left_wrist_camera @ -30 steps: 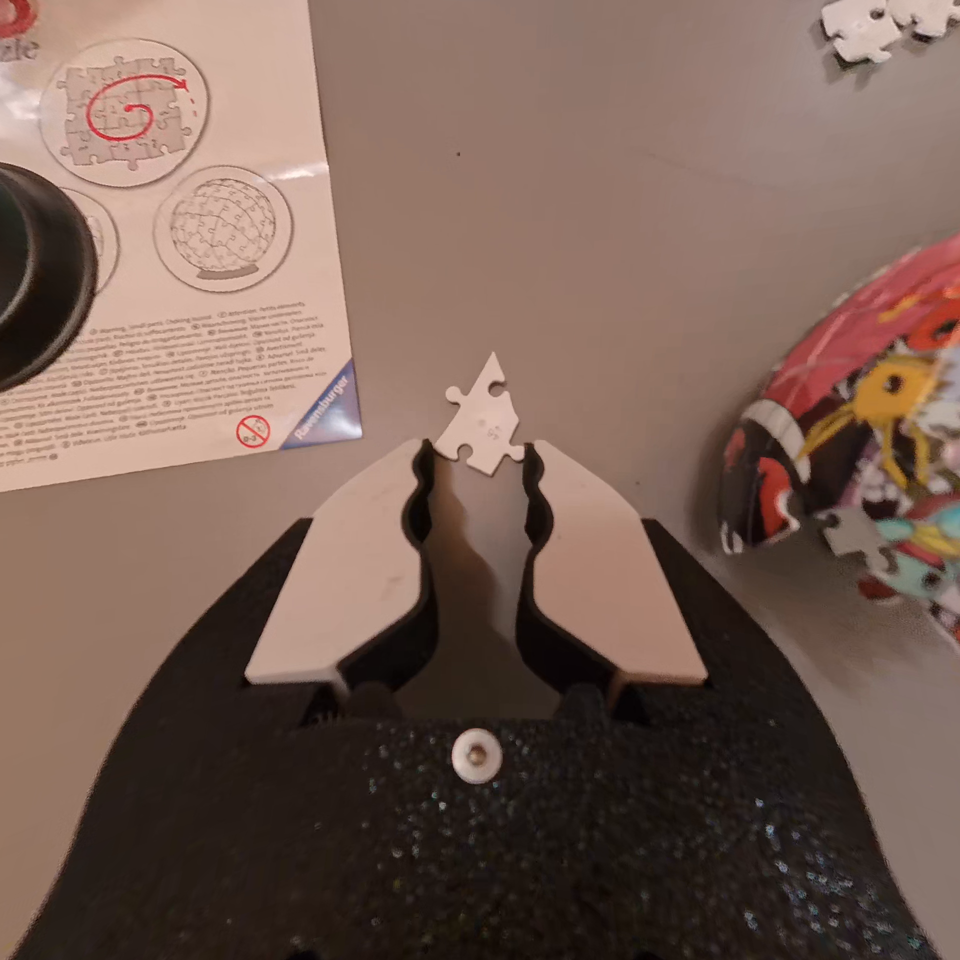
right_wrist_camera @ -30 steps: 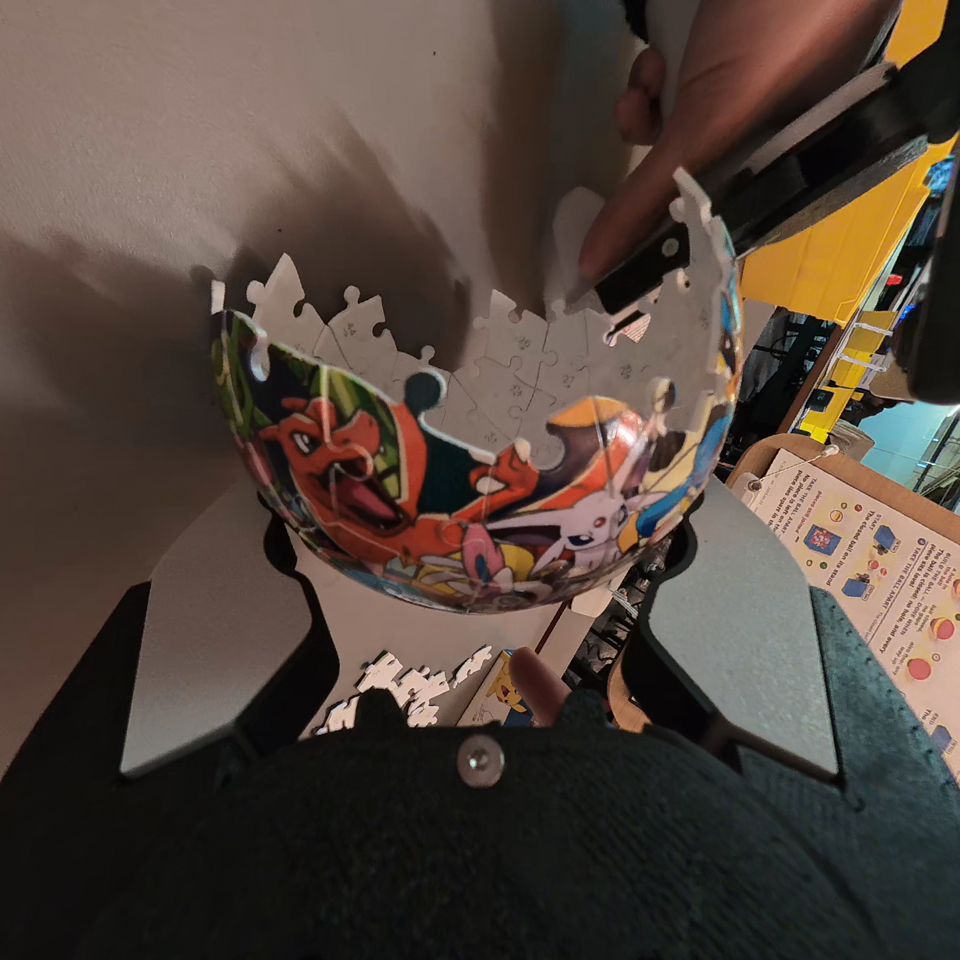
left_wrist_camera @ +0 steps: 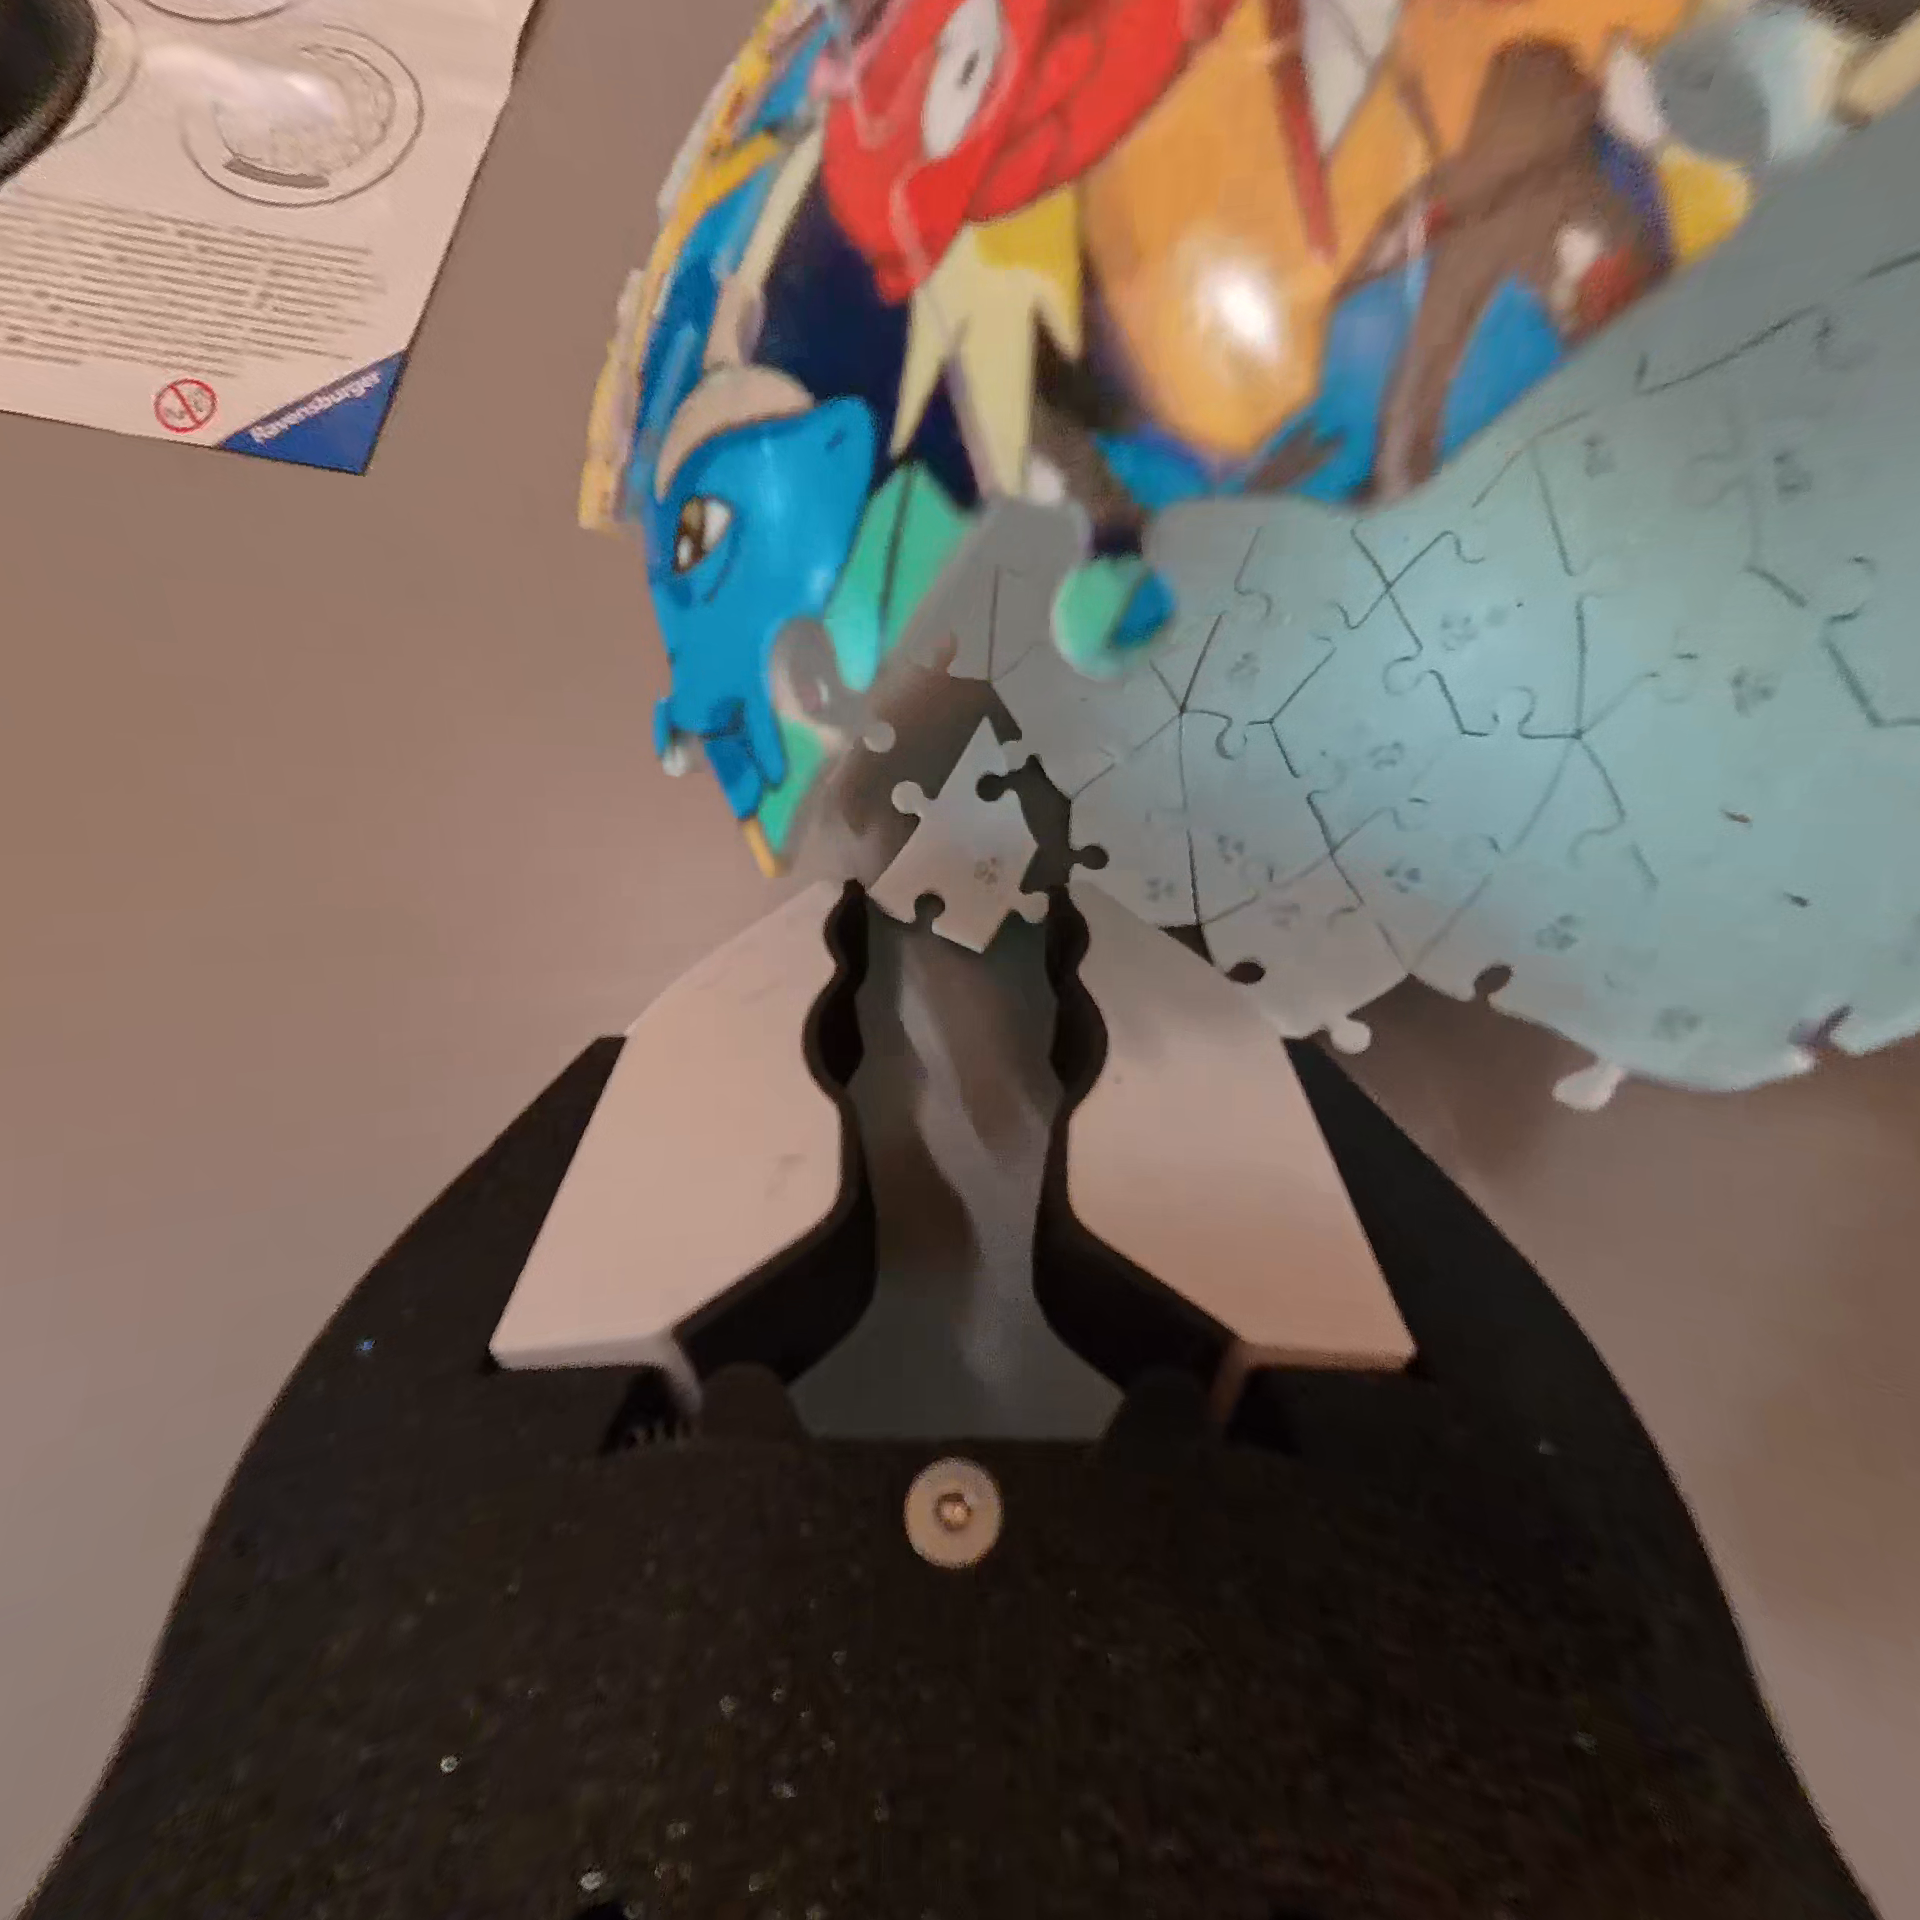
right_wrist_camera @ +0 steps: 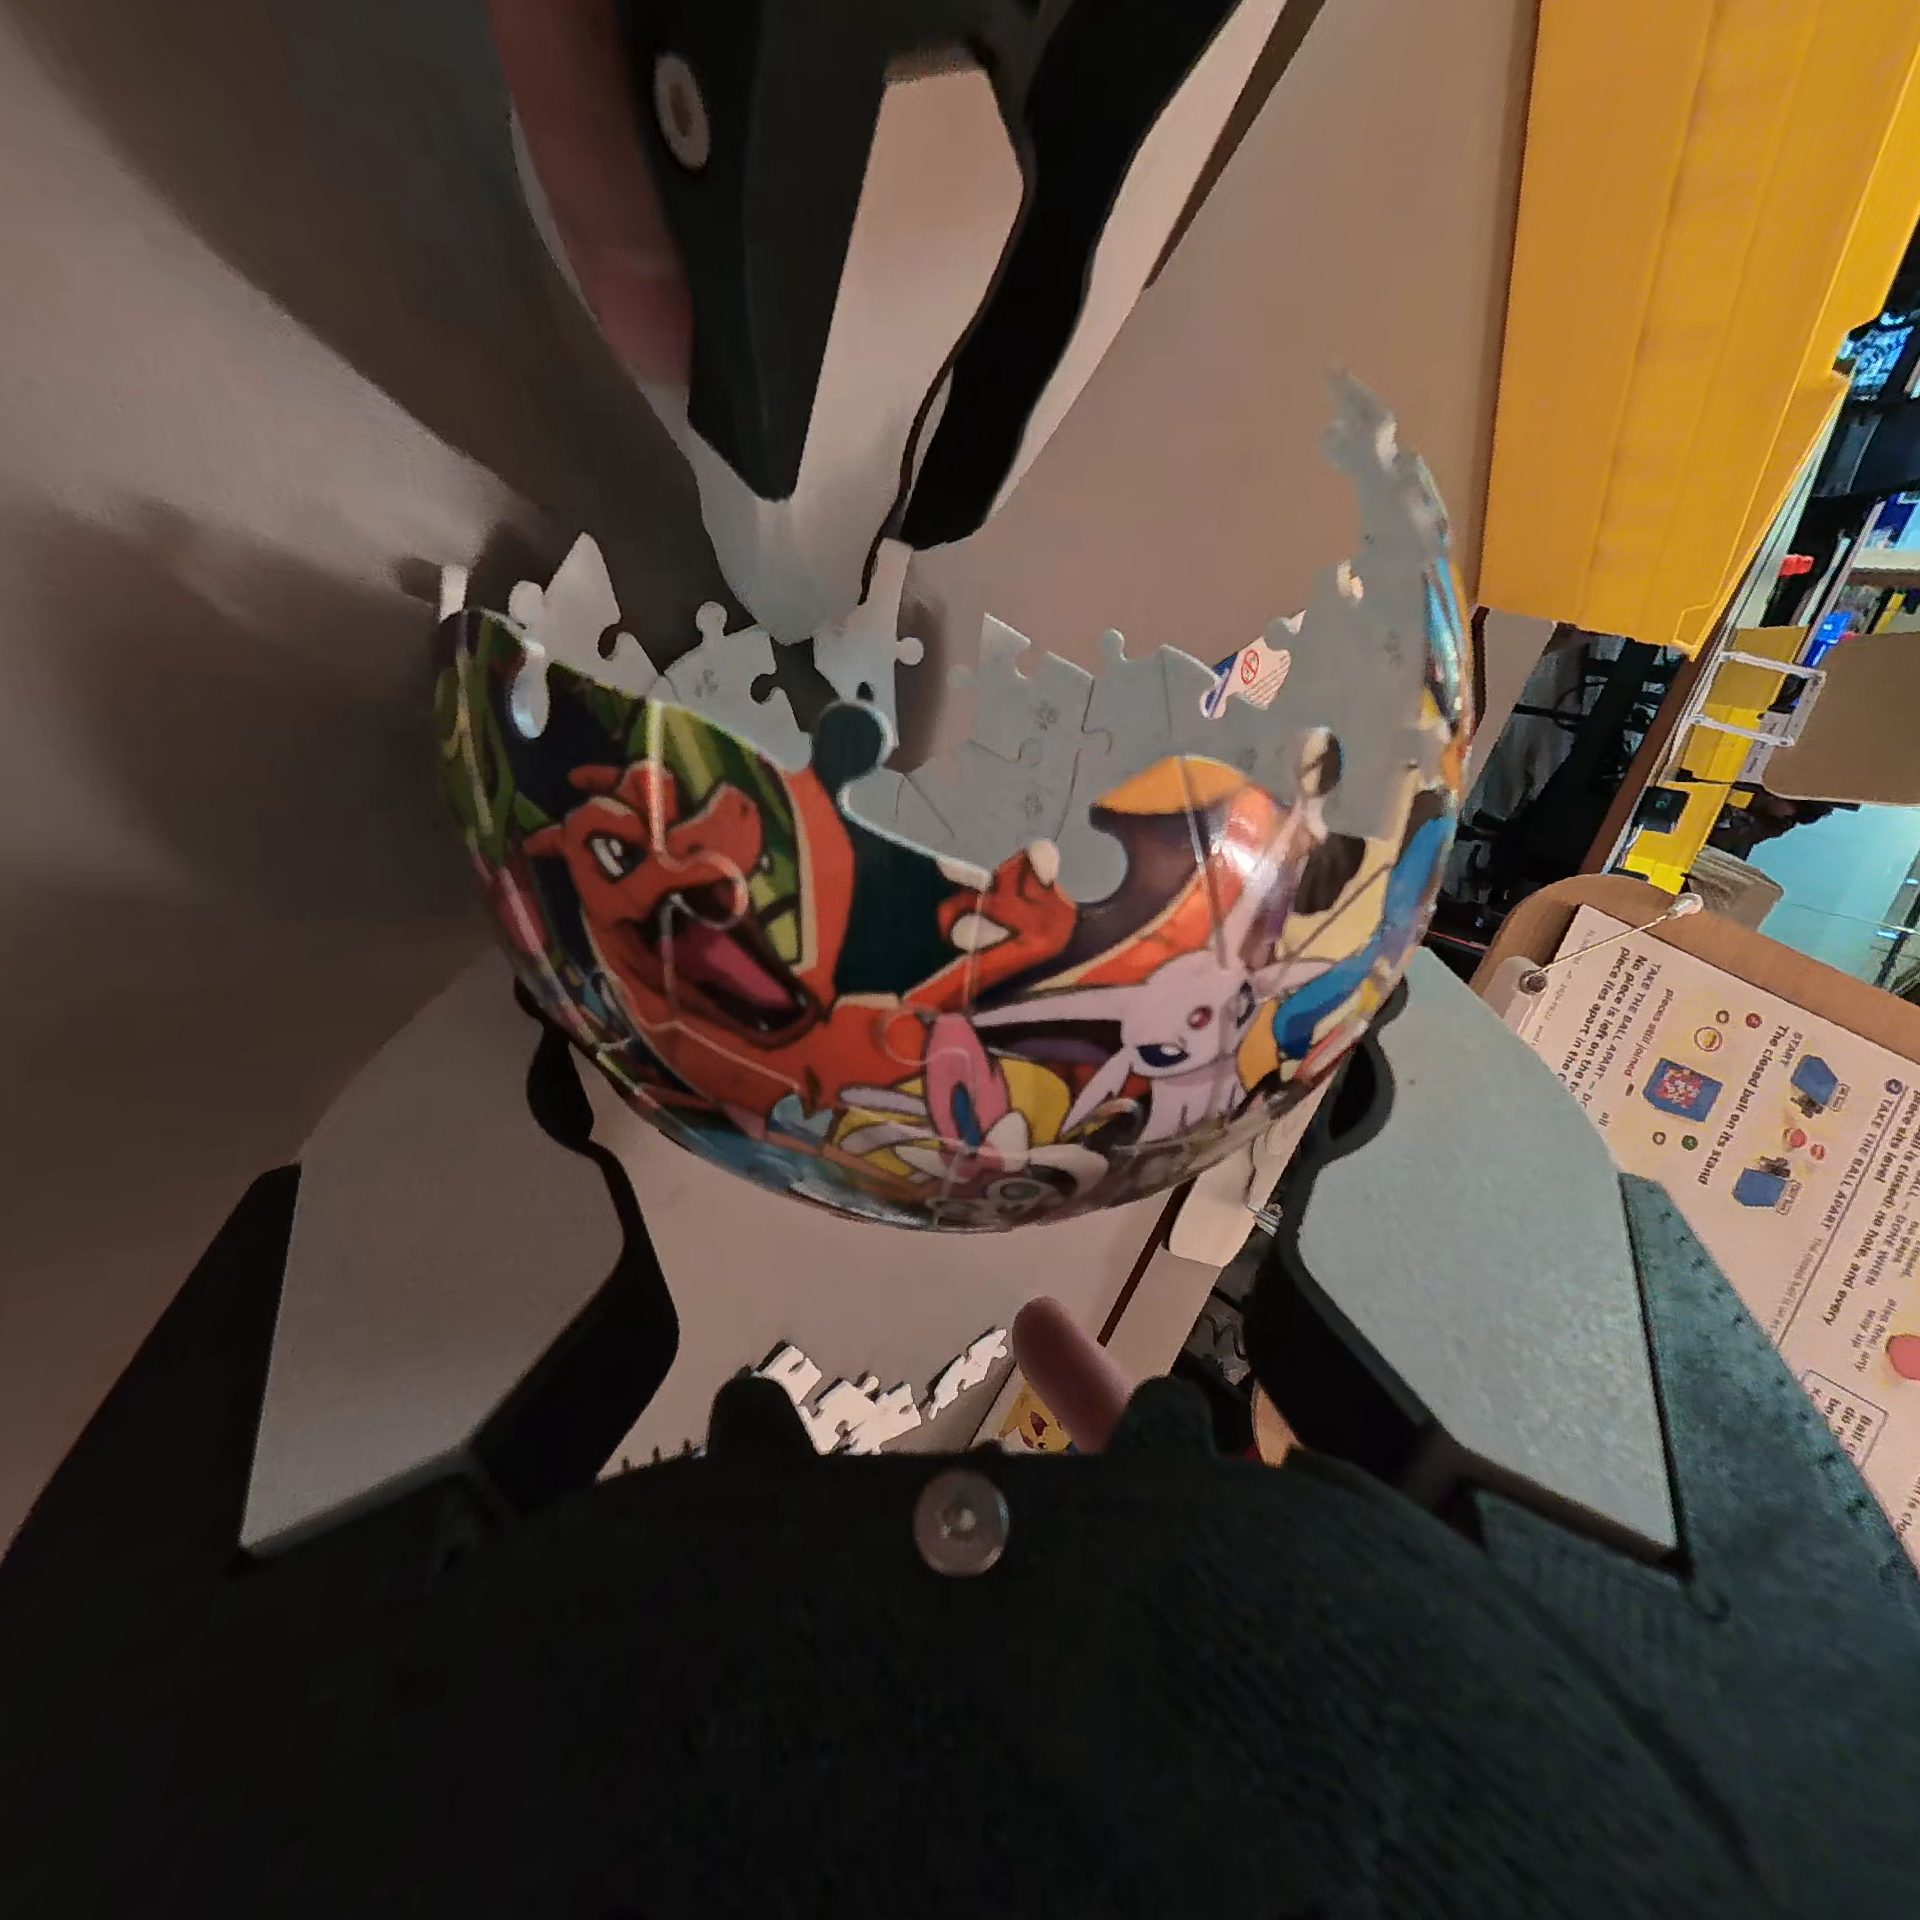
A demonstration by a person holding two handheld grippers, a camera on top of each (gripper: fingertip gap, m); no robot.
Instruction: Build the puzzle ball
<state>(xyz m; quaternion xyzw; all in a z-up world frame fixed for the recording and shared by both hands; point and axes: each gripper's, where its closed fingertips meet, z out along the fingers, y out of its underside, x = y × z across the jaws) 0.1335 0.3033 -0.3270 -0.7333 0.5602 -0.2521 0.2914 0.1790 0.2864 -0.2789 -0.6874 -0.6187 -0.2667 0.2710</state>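
The left hand-held gripper [left_wrist_camera: 961, 914] pinches a puzzle piece [left_wrist_camera: 961, 862] pointing straight ahead into the rim gap of the half-built ball [right_wrist_camera: 935, 935], which the right hand-held gripper [right_wrist_camera: 951, 1132] cradles between spread fingers.

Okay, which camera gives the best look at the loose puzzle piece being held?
The left wrist view: the loose piece sits centred between the left gripper fingertips, grey back up, at the ball's rim. In the right wrist view it is barely distinguishable.
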